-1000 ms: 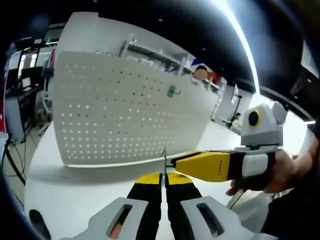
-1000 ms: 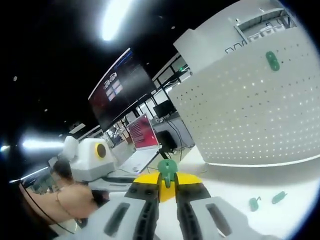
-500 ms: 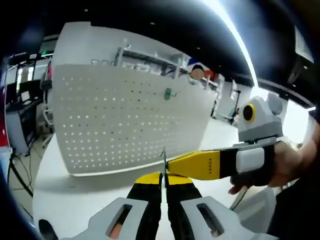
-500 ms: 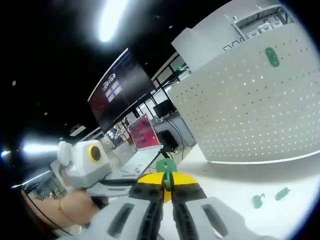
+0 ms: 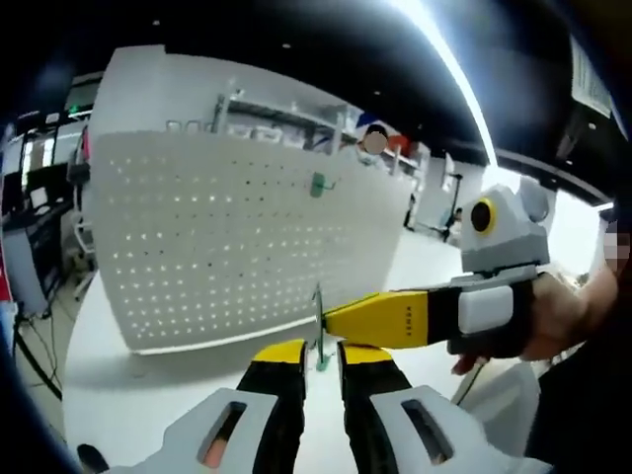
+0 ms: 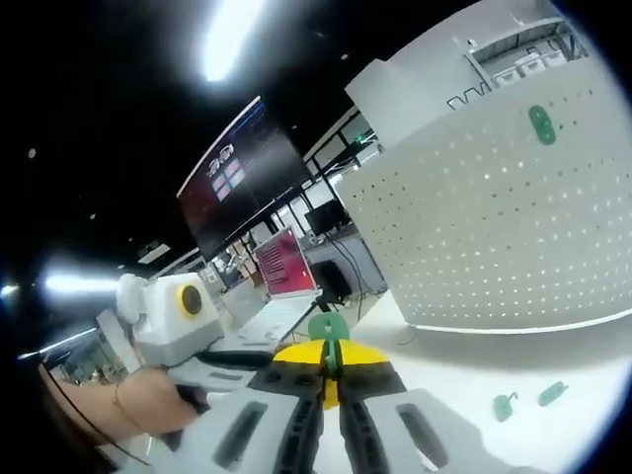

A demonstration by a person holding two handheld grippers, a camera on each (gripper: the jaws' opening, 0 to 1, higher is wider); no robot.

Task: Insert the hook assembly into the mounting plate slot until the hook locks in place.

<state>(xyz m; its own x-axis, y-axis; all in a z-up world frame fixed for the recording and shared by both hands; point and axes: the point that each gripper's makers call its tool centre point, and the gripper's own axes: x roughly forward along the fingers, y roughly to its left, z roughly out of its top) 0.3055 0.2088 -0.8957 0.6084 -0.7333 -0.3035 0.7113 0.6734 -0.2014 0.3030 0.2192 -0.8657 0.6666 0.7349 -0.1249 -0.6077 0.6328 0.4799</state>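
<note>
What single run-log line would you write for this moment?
right gripper: shut on green plate | left gripper: jaws slightly apart around metal hook | pegboard: one green plate mounted | table: two green pieces loose

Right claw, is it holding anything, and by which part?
Yes: the right claw is shut on the green plate, pinching its lower end; the rounded top sticks out above.
</note>
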